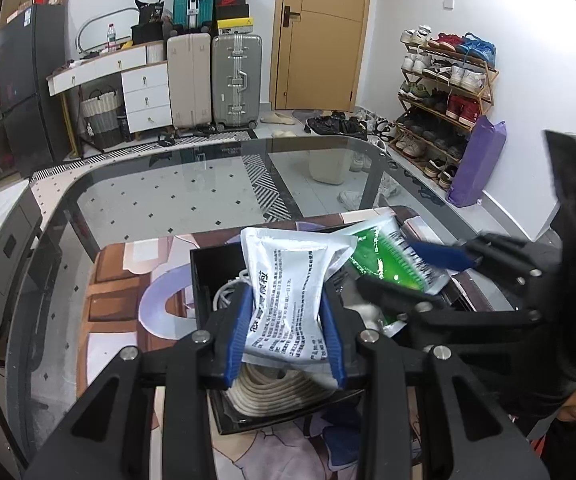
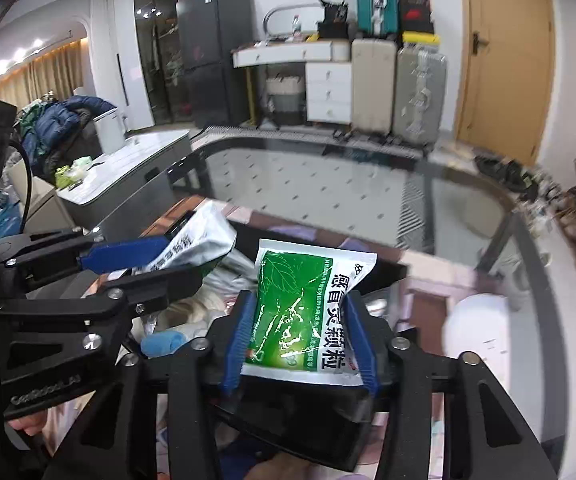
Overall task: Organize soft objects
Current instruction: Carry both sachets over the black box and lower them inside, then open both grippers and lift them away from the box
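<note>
The left gripper (image 1: 288, 328) has its blue pads pressed against both sides of a white printed packet (image 1: 288, 296), so it is pinching this packet firmly, and the packet bends a little between them. The right gripper (image 2: 299, 340) holds a green packet (image 2: 307, 312) between its blue pads (image 2: 238, 340); the pads seem to touch both edges of it, but the grip looks lighter, and I judge that this hand is near the moment of letting go. Both packets hang just above a black box (image 1: 200, 280), which stands on a colourful printed mat (image 1: 128, 280) on the glass table (image 1: 168, 200). Inside the box, under the white packet, lies a coil of pale rope (image 1: 272, 392), and a white cable (image 1: 228, 292) is near the back wall. To do this step well, I think each packet should go down flat inside the walls of the box before the pads spread, because a soft packet that is released high can slide over the rim. The two grippers are close together, so it is safer that one hand lowers and opens first while the other one waits. The green packet should lie beside the rope, not upon its top, where it may tip and fall out.
</note>
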### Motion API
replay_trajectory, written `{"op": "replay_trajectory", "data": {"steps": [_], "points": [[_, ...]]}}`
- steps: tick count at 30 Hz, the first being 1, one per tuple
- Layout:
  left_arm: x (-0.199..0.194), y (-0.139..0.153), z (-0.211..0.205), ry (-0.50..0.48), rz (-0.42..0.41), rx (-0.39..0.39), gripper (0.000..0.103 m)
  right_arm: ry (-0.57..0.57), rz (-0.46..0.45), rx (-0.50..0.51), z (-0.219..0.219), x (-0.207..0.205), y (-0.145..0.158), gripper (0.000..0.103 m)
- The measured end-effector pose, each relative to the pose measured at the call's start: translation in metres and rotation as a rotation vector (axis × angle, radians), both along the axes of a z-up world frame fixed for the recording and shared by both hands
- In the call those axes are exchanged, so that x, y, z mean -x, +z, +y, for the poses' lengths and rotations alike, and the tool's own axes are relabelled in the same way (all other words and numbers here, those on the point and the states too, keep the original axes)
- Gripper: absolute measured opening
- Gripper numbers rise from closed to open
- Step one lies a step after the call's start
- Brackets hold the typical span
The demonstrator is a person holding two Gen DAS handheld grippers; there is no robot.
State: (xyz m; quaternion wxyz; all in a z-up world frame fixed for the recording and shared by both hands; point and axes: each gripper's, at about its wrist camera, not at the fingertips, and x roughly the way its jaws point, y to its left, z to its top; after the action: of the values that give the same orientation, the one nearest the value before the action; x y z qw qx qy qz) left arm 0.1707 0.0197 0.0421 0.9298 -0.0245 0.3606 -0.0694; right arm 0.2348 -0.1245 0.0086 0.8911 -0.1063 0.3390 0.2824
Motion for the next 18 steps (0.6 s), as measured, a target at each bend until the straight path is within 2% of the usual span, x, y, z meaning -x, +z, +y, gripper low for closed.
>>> {"op": "replay_trajectory", "data": {"steps": [2, 3, 4, 9, 10, 11, 13, 14, 15, 18], "points": [[-0.001, -0.003, 0.001, -0.003, 0.007, -0.001, 0.033, -0.011, -0.041, -0.002, -0.008, 0.006, 0.006, 0.059], [-0.001, -0.004, 0.000, -0.006, 0.011, -0.002, 0.033, -0.011, -0.047, -0.006, -0.012, 0.008, 0.007, 0.074], [-0.003, -0.007, 0.000, -0.009, 0.016, -0.001, 0.033, -0.013, -0.054, -0.008, -0.016, 0.010, 0.008, 0.081], [-0.003, -0.016, -0.007, -0.013, 0.016, -0.036, 0.035, -0.031, -0.048, -0.015, -0.031, 0.019, 0.006, 0.083], [-0.002, -0.015, -0.006, -0.013, 0.013, -0.041, 0.039, -0.031, -0.046, -0.022, -0.034, 0.021, 0.006, 0.085], [-0.001, -0.014, -0.006, -0.007, 0.010, -0.049, 0.049, -0.031, -0.051, -0.037, -0.039, 0.025, 0.006, 0.086], [0.004, -0.012, -0.002, -0.008, -0.002, -0.040, 0.056, -0.037, -0.063, -0.057, -0.044, 0.031, 0.006, 0.095], [0.007, -0.010, -0.002, -0.013, -0.006, -0.030, 0.065, -0.039, -0.069, -0.064, -0.048, 0.035, 0.007, 0.097], [0.011, -0.009, -0.001, -0.015, -0.012, -0.024, 0.068, -0.040, -0.080, -0.074, -0.051, 0.039, 0.007, 0.100], [0.029, -0.002, -0.001, -0.046, -0.057, 0.000, 0.092, -0.045, -0.103, -0.105, -0.058, 0.051, 0.010, 0.102]]}}
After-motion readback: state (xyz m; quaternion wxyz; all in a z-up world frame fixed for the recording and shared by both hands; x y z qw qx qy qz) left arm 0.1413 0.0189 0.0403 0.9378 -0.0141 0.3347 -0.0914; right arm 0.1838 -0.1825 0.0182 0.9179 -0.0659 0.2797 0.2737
